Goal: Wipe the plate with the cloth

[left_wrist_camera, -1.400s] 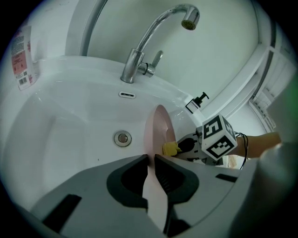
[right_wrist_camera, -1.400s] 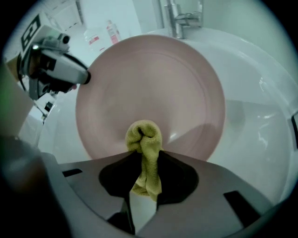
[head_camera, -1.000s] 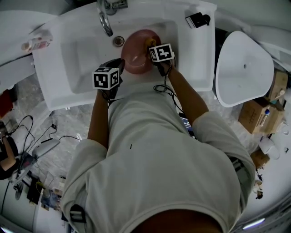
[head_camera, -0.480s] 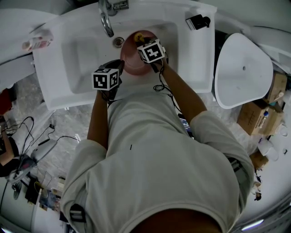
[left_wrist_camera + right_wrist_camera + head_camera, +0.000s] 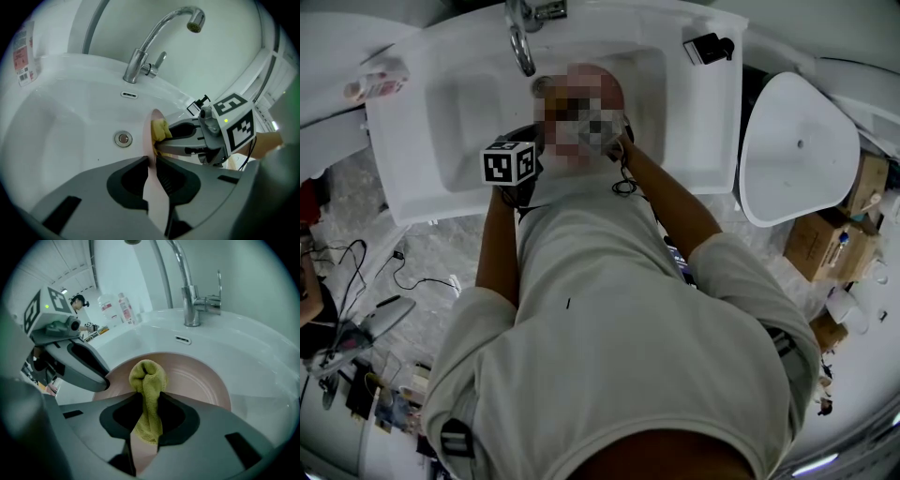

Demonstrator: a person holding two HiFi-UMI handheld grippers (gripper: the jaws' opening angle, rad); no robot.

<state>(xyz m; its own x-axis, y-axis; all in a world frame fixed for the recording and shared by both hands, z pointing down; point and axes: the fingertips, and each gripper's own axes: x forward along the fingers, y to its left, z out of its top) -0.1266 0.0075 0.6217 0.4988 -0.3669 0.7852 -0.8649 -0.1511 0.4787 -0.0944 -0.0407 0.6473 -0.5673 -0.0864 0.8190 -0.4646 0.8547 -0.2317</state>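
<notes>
**A:** Plate first: where is it sitting?

**B:** It is sitting inside the white sink [image 5: 469,112], over the basin. It is just right of the drain [image 5: 123,138] and in front of the faucet [image 5: 145,56]. The pink plate [image 5: 197,376] is being held by the rim nearest the basin's front edge.

**A:** Which gripper is holding it?

**B:** The left gripper [image 5: 151,161] is clamping that rim, both jaws closed on it. Its own view is showing the plate edge-on, as a thin pink strip. The right gripper view is showing the plate's face and its raised rings.

**A:** And the other gripper?

**B:** The right gripper [image 5: 146,401] is pinching the yellow-green cloth [image 5: 147,380], jaws tight on the fold. The bunched end is pressing against the plate's face.

**A:** What is the head view adding?

**B:** Little, because a mosaic patch is covering most of the plate and the right gripper there. The left gripper's marker cube [image 5: 508,162] is showing at the basin's front rim.

**A:** Is any writing showing?

**B:** A bottle [image 5: 23,54] by the sink's far left corner is carrying a red-and-white label, with print too small to read.
</notes>
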